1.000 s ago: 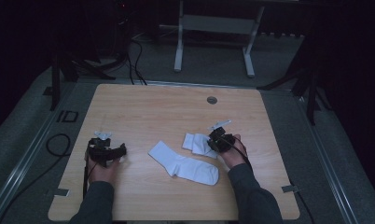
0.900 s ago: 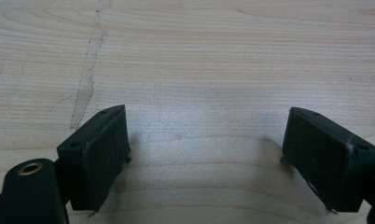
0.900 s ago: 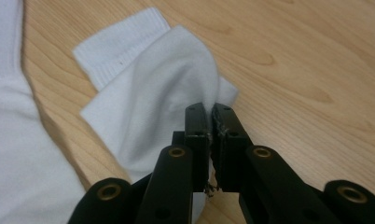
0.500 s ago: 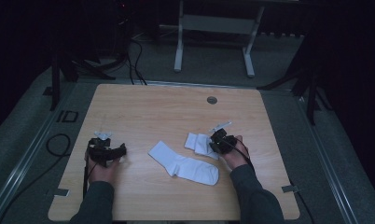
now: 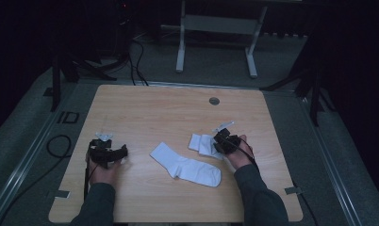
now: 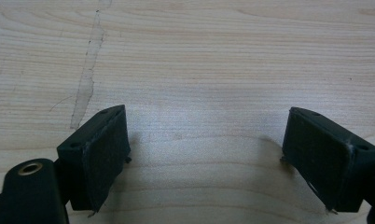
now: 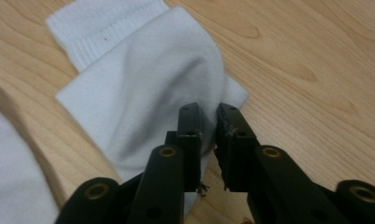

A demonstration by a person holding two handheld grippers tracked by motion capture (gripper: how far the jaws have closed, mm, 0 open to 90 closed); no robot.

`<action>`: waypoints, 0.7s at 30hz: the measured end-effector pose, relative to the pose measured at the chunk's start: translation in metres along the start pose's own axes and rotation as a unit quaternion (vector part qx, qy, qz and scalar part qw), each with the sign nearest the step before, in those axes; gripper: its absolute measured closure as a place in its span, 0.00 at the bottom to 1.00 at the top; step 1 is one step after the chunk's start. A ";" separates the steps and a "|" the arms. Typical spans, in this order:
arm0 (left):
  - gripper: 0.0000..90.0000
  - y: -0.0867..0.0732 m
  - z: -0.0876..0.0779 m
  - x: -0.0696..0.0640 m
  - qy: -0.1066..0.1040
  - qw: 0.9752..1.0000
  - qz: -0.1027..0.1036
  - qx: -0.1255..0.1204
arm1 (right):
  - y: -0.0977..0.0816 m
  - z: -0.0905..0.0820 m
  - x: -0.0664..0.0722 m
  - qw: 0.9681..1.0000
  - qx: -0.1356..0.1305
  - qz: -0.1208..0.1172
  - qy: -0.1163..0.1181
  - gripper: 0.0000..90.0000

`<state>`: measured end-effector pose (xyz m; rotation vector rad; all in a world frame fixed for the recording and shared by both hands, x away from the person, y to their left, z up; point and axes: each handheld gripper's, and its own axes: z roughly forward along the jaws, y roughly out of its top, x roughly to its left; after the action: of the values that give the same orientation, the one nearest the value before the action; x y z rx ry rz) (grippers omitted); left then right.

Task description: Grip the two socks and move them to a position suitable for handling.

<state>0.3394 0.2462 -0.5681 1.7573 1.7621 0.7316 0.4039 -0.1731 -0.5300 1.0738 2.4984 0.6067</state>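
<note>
Two white socks lie on the wooden table (image 5: 145, 108). The longer sock (image 5: 185, 165) lies flat near the middle, and its edge shows at the left of the right gripper view (image 7: 8, 163). A smaller folded sock (image 5: 200, 142) (image 7: 139, 79) lies to its right. My right gripper (image 5: 219, 144) (image 7: 208, 114) is shut on the near edge of this folded sock, whose fabric bunches up toward the jaws. At the table's left, my left gripper (image 5: 121, 151) (image 6: 206, 116) rests open over bare wood, with nothing between its jaws.
A round grommet hole (image 5: 214, 100) sits near the table's far edge. Beyond the table stand a grey metal frame (image 5: 216, 28) and cables on a dark floor. A crack-like mark (image 6: 85, 79) runs through the wood ahead of the left jaw.
</note>
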 end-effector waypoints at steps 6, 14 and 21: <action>0.16 0.000 0.000 0.000 0.000 1.000 0.000 0.000 | 0.001 -0.007 0.000 1.000 -0.012 -0.004 -0.022 0.97; 0.16 0.000 0.000 0.000 0.000 1.000 0.000 0.000 | 0.001 -0.024 -0.003 0.999 -0.035 -0.001 -0.039 0.97; 0.16 0.000 0.000 0.000 0.000 1.000 0.000 0.000 | 0.002 -0.059 -0.010 0.997 -0.074 0.002 -0.035 0.97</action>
<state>0.3394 0.2461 -0.5681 1.7564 1.7625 0.7313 0.3835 -0.1942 -0.4773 1.0262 2.3516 0.7300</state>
